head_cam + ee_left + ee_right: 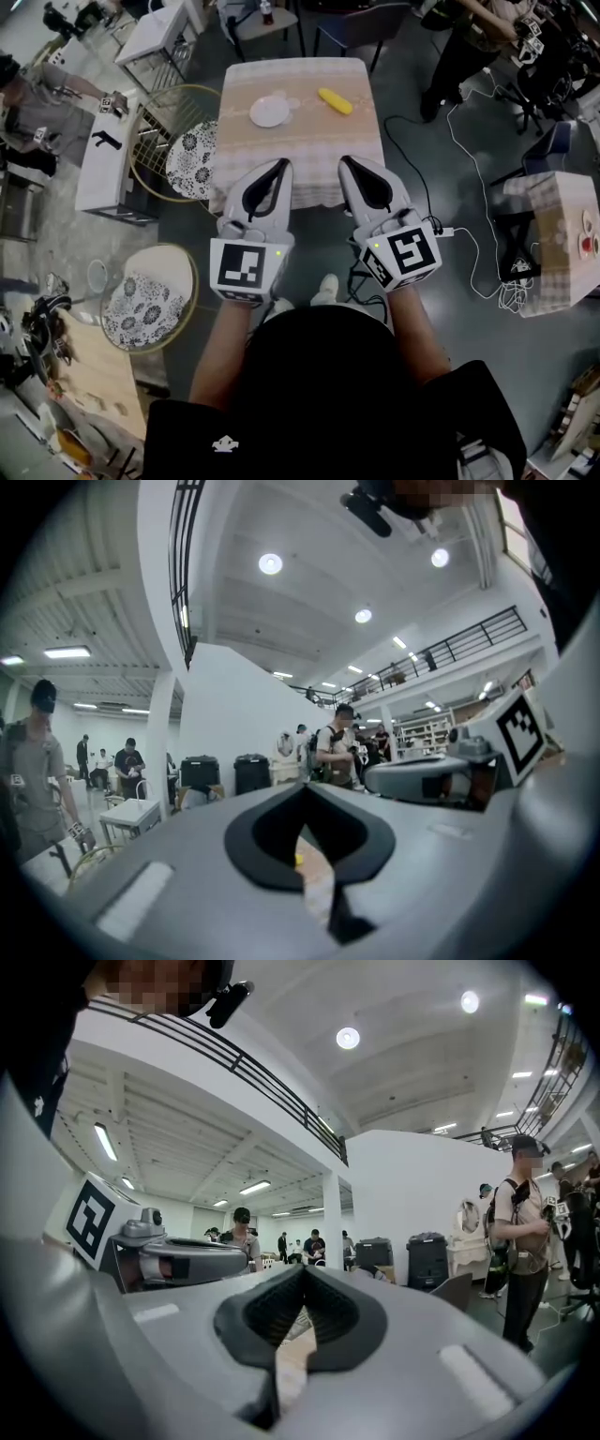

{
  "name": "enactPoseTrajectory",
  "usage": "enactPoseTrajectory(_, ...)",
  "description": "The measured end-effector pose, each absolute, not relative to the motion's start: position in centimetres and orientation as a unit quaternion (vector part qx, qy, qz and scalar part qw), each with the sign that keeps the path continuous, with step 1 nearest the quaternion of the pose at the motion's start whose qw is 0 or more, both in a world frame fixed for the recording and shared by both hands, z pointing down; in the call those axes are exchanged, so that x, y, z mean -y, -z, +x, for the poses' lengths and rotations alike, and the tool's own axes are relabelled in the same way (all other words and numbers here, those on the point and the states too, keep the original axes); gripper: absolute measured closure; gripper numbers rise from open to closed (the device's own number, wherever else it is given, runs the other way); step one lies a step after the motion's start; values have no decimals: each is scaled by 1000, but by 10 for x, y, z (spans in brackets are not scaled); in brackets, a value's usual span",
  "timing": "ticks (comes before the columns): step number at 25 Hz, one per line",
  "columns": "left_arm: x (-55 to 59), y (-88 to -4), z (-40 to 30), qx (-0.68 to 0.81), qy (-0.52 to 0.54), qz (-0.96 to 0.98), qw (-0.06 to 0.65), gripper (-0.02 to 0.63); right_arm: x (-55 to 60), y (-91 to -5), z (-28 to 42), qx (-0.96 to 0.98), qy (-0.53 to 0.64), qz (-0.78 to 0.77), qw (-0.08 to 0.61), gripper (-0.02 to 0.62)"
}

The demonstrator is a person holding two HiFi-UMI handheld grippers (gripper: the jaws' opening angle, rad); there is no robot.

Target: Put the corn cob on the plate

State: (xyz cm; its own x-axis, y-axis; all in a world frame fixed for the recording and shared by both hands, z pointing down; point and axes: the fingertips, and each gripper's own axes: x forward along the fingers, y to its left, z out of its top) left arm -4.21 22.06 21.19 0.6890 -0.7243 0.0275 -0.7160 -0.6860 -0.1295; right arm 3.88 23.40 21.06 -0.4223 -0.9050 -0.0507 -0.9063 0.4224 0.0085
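Observation:
In the head view a yellow corn cob lies on the checked table, to the right of a small white plate. My left gripper and right gripper are held level side by side before the table's near edge, both shut and empty, well short of the cob. In the left gripper view the left gripper has its tips meeting, and a sliver of the corn cob shows through the gap below. The right gripper has its jaws together too.
Two round chairs with patterned cushions stand left of the table, beside a white bench. Cables trail over the floor at right, near another clothed table. Several people stand around the hall.

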Motion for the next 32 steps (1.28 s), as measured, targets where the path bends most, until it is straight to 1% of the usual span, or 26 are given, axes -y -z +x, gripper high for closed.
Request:
enactPoseTrajectory(11, -212, -219, -6, -405, 49, -911, 56, 597, -221, -220, 82, -849, -10, -528, 23, 594)
enactPoseTrajectory(15, -209, -224, -4, -419, 52, -905, 53, 597, -214, -227, 90, -852, -1, -523, 24, 594)
enactPoseTrajectory(22, -197, -227, -18, -441, 54, -895, 44, 597, -200, -229, 84, -856, 3, -516, 21, 594)
enactPoseTrajectory(32, -163, -221, -38, -440, 47, -896, 50, 597, -172, -224, 62, -857, -17, -515, 14, 594)
